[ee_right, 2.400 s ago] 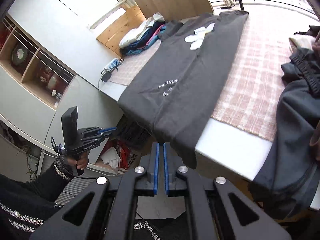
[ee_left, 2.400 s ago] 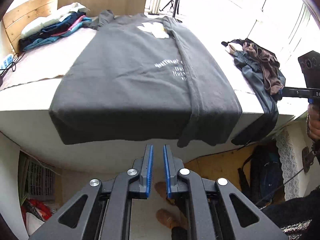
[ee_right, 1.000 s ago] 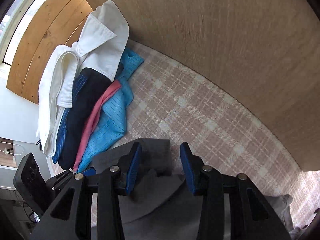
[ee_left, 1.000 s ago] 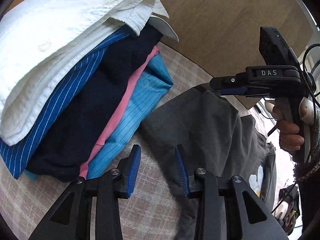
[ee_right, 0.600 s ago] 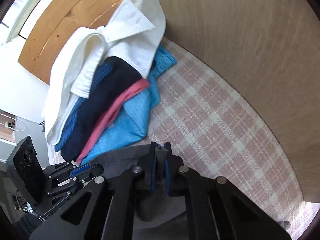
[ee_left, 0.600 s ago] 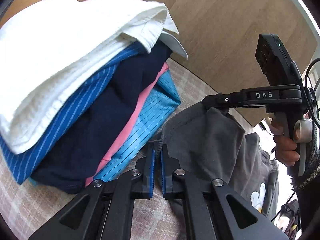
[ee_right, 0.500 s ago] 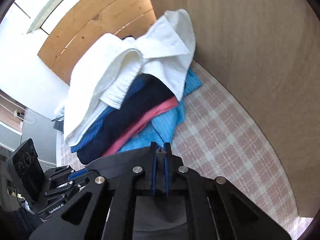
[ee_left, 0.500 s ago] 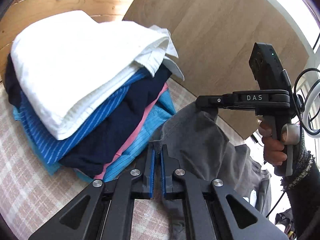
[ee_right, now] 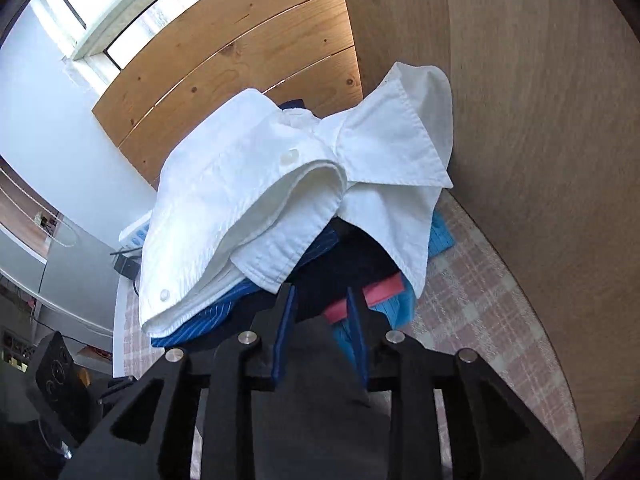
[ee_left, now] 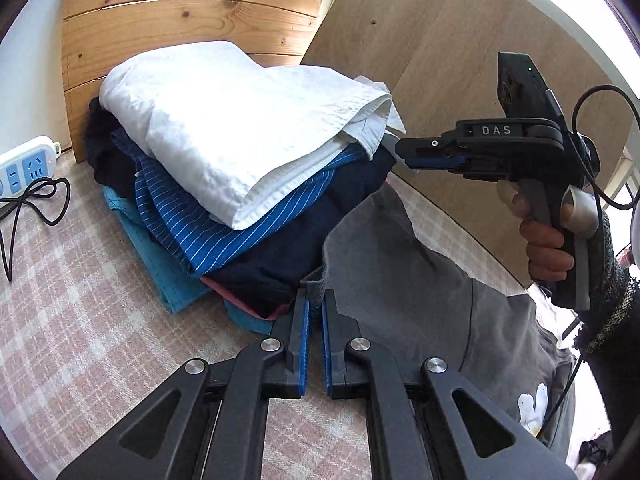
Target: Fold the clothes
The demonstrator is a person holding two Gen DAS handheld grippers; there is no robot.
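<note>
Grey tee (ee_left: 404, 264) lies on the plaid cover (ee_left: 80, 320), its near edge right up against the folded stack (ee_left: 224, 168) (white shirt on top, blue stripe, navy, teal under). L gripper (ee_left: 313, 300) nipped shut on a hem corner of the tee, low, just in front of the stack. R gripper (ee_right: 320, 320) has fingers parted, dark cloth below them; whether it grips anything I can't tell. From the left wrist view it's level, tips at the stack's top, a hand (ee_left: 548, 240) on its handle. Judged step: mid-fold, one edge pinched. Next prob. needs a second corner secured & both carried evenly, clear of the stack so it isn't toppled.
</note>
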